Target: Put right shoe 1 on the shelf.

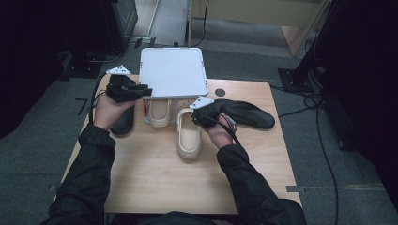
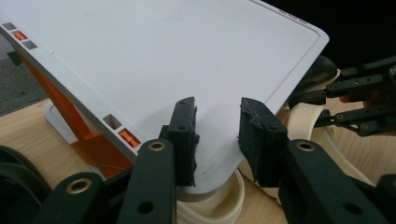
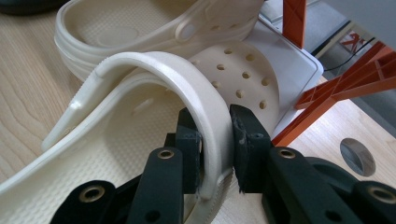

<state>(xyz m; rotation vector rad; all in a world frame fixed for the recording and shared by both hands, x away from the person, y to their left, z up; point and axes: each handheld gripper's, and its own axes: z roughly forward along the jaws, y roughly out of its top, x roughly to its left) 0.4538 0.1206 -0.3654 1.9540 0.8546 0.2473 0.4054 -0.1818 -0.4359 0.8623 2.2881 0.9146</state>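
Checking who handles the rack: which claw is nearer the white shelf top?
Left. The left claw has its jaws over the edge of the white shelf top; the right claw is lower, on the cream clog's strap.

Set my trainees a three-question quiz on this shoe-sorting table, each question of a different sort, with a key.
1. True or false: the right gripper has the heel strap of a cream clog between its jaws.
2. The struts under the rack's white top shelf are: A blue, B orange, C green.
3. How many black shoes lie on the table?

Key
1. True; the pads sit on either side of the strap.
2. B.
3. Two: the left black shoe by the left hand and the right black shoe beyond the right hand.
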